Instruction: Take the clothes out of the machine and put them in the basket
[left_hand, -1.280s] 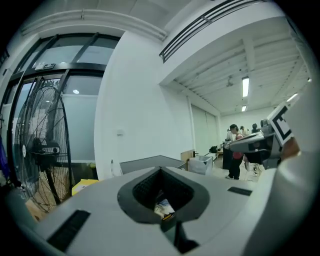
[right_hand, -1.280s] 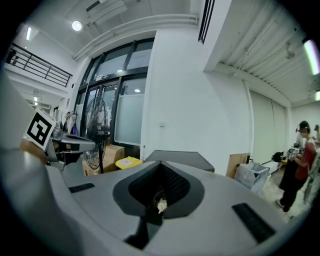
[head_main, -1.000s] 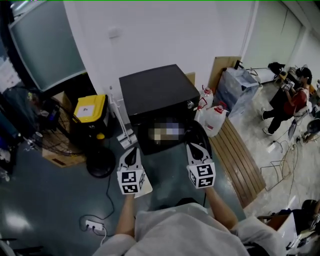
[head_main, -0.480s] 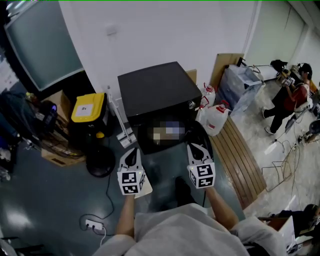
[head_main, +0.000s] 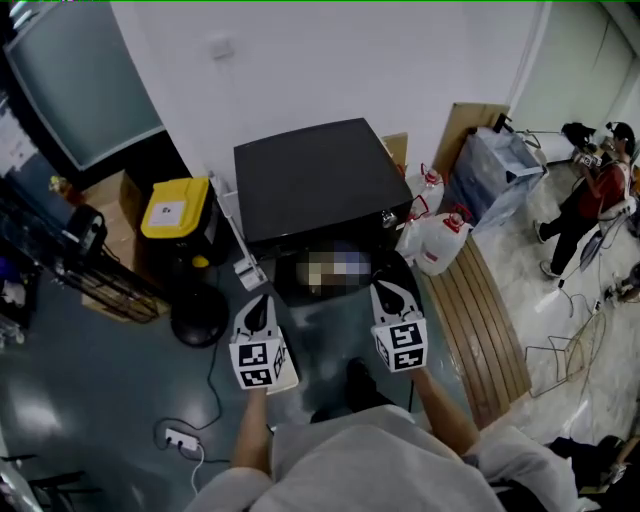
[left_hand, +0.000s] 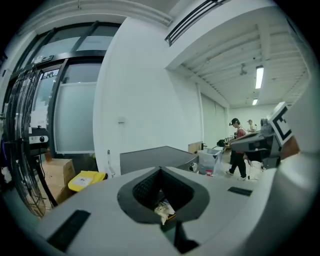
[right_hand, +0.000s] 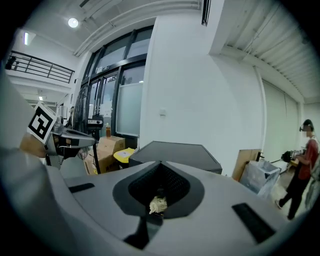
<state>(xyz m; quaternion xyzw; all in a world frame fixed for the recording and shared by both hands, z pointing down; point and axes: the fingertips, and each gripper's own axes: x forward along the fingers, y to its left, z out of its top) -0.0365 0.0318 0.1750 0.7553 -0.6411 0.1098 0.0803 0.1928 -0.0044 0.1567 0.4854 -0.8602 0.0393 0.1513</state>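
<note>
In the head view a cardboard box (head_main: 112, 196) stands at ten o'clock by the wall, with a yellow-lidded bin (head_main: 174, 207) just beside it on the right. A power strip (head_main: 180, 438) lies on the dark floor (head_main: 90, 400) at eight o'clock. The left gripper (head_main: 258, 306) is held out at seven o'clock from the machine (head_main: 310, 178) and points toward it. Its own view shows the jaws closed together with nothing of the task held. Only a small pale scrap (left_hand: 163, 210) sits in the dark hollow where they meet. The machine, a black box with a flat top, stands against the white wall (head_main: 330, 60) at twelve o'clock, near both grippers but apart from them. The clothes cannot be made out at its front. The right gripper (head_main: 394, 292) is at five o'clock from the machine, level with the left one. Its jaws are likewise pressed together, with a second scrap (right_hand: 158, 204) in their hollow. White jugs (head_main: 445, 245) with red caps stand at the machine's right side. A wooden slatted board (head_main: 492, 320) lies on the floor at four o'clock. A person (head_main: 598, 190) stands well apart at two o'clock.
</note>
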